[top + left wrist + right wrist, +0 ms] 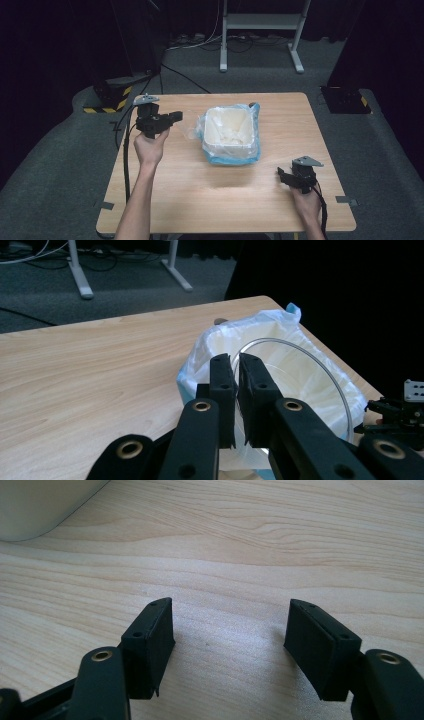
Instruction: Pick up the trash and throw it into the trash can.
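The left gripper (236, 390) pinches a clear lid (320, 375) just beside the lined bin (230, 132) at mid-table (a drop-off step, seemingly), so next comes carrying it over the opening and releasing, while the right gripper (230, 647) rests open, near the table's (200, 190) edge.

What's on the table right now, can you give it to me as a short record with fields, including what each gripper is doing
surface: wooden table
container: white bin lined with a plastic bag, near the table's middle
held item: clear round plastic lid, thin and see-through
left gripper: shut on the lid's edge, beside the bin
right gripper: open, nothing between its jaws, low over bare wood
right hand: near the table's front right corner
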`<action>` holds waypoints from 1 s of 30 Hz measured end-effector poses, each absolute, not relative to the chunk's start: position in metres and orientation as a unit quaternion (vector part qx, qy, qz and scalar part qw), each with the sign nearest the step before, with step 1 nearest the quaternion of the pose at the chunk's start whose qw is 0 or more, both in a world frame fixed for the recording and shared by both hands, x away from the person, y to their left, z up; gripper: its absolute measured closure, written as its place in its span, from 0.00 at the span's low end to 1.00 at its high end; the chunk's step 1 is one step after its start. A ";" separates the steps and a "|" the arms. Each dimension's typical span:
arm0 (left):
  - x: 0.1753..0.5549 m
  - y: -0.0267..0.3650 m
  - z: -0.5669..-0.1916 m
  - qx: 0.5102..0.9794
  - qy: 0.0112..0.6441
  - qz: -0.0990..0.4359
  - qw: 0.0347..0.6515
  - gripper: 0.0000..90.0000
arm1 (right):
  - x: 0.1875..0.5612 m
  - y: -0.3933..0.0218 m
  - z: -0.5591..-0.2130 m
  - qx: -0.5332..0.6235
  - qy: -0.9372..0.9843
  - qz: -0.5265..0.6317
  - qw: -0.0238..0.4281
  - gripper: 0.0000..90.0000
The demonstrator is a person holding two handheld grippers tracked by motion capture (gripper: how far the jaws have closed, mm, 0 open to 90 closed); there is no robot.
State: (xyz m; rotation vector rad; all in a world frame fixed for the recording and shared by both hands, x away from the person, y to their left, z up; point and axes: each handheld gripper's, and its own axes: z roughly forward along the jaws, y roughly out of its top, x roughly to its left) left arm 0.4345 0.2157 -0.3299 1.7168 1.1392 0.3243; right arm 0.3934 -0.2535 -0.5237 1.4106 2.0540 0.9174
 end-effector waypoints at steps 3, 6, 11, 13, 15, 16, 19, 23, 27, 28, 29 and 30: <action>0.436 0.212 -0.328 0.713 0.468 0.132 0.506 0.94 | 0.393 -0.254 -0.524 0.516 0.751 0.335 0.241 0.40; 0.438 0.208 -0.326 0.715 0.463 0.131 0.507 0.94 | 0.393 -0.253 -0.524 0.516 0.751 0.335 0.241 0.40; 0.440 0.200 -0.322 0.719 0.458 0.132 0.506 0.94 | 0.393 -0.253 -0.524 0.516 0.751 0.335 0.241 0.40; 0.441 0.195 -0.321 0.723 0.452 0.135 0.505 0.94 | 0.393 -0.253 -0.524 0.516 0.751 0.335 0.241 0.40; 0.442 0.190 -0.321 0.725 0.448 0.133 0.507 0.94 | 0.393 -0.253 -0.524 0.516 0.751 0.335 0.241 0.40; 0.443 0.187 -0.321 0.725 0.447 0.131 0.508 0.94 | 0.393 -0.253 -0.524 0.516 0.751 0.335 0.242 0.40; 0.446 0.179 -0.320 0.728 0.442 0.127 0.510 0.94 | 0.393 -0.253 -0.524 0.516 0.751 0.334 0.241 0.40; 0.449 0.172 -0.320 0.731 0.436 0.123 0.509 0.94 | 0.393 -0.253 -0.524 0.516 0.751 0.334 0.241 0.40; 0.452 0.165 -0.320 0.736 0.433 0.123 0.506 0.94 | 0.393 -0.253 -0.524 0.516 0.751 0.334 0.241 0.40; 0.453 0.163 -0.321 0.738 0.431 0.124 0.504 0.94 | 0.393 -0.253 -0.524 0.516 0.751 0.335 0.241 0.40; 0.454 0.161 -0.321 0.739 0.429 0.123 0.505 0.94 | 0.393 -0.253 -0.524 0.516 0.751 0.335 0.241 0.40; 0.454 0.160 -0.321 0.739 0.428 0.122 0.505 0.94 | 0.393 -0.253 -0.524 0.516 0.751 0.334 0.242 0.40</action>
